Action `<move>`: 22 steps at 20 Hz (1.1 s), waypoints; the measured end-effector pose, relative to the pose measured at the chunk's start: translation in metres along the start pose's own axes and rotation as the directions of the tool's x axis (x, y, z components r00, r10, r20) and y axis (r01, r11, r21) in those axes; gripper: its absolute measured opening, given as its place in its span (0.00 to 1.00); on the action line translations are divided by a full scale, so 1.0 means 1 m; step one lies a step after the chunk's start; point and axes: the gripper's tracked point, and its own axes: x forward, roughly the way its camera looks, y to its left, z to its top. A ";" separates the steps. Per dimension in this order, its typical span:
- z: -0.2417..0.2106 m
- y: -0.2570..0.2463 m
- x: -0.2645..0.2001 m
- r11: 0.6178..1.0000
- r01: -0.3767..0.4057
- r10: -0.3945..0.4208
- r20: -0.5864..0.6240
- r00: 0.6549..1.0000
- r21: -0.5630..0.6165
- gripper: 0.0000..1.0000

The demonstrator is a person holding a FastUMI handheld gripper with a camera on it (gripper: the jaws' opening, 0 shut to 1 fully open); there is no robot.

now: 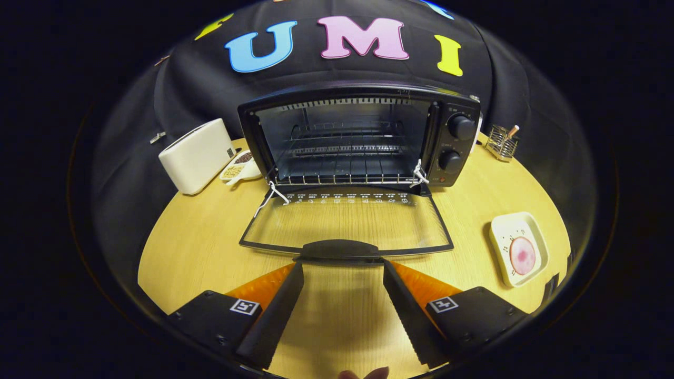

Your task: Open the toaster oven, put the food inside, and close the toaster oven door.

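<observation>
Two tongs (342,263) fingers spread, tips hidden by toaster oven (358,142) door handle (339,248), contact unclear.

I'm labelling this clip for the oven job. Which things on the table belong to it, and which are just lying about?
Part of the job:
toaster oven, its door already folded down
pink food on the square plate
claw, open, just short of the door handle

Lying about:
white toaster
divided dish of grains
wire holder
</observation>
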 end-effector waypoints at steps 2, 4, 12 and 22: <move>0.007 -0.012 -0.014 0.999 -0.026 0.027 0.025 0.999 -0.019 1.00; 0.016 -0.028 -0.031 0.999 -0.050 0.051 0.049 0.998 -0.018 1.00; 0.033 -0.142 -0.081 0.996 -0.076 0.077 0.035 0.996 -0.041 1.00; -0.004 -0.297 -0.077 0.993 -0.101 0.113 -0.280 0.953 0.057 1.00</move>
